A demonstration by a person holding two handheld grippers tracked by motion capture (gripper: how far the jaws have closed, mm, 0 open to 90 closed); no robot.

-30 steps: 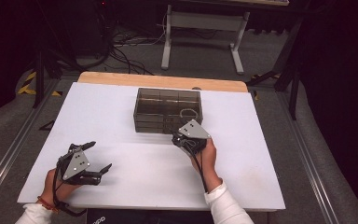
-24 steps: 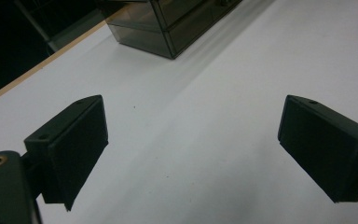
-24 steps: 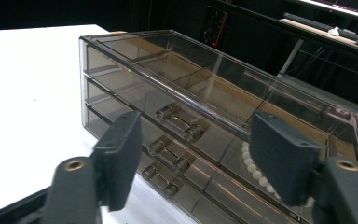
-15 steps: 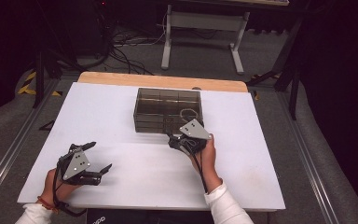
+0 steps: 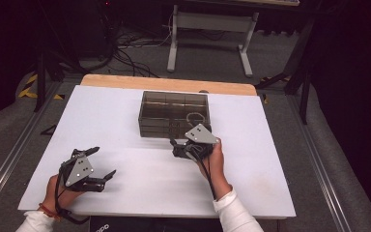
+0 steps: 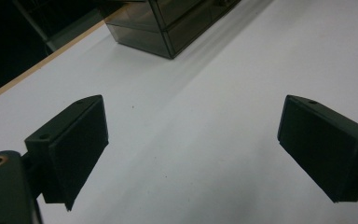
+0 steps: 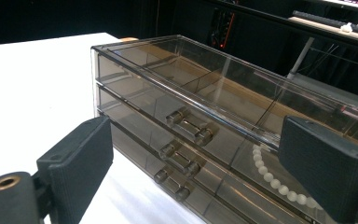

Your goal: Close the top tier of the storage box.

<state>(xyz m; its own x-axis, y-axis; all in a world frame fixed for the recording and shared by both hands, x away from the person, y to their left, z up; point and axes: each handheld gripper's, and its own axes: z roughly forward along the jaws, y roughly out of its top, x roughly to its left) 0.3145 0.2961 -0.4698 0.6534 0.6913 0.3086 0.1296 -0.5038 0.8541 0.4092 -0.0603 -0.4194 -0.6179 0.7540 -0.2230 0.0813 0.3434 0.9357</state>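
A smoky clear drawer box (image 5: 174, 113) stands at the table's far middle, with three drawers and a divided open top. Each drawer front carries a bar handle (image 7: 189, 127). A white bead string (image 5: 194, 117) lies in the top's right compartment, and the right gripper view shows the bead string (image 7: 275, 182) through the clear wall. My right gripper (image 5: 176, 147) sits just in front of the box's front face (image 7: 182, 93). Its jaws have just been opening and stand wide with nothing between them. My left gripper (image 5: 104, 161) rests open near the table's front left, over bare table (image 6: 193, 154).
The white table (image 5: 101, 125) has a wooden strip (image 5: 164, 84) along its far edge. Beyond it stand a metal stand's legs (image 5: 207, 43) and floor cables (image 5: 130, 53). Rails run along both sides of the table.
The right gripper's jaws have spread apart in front of the drawer box. Both hands stay where they were.
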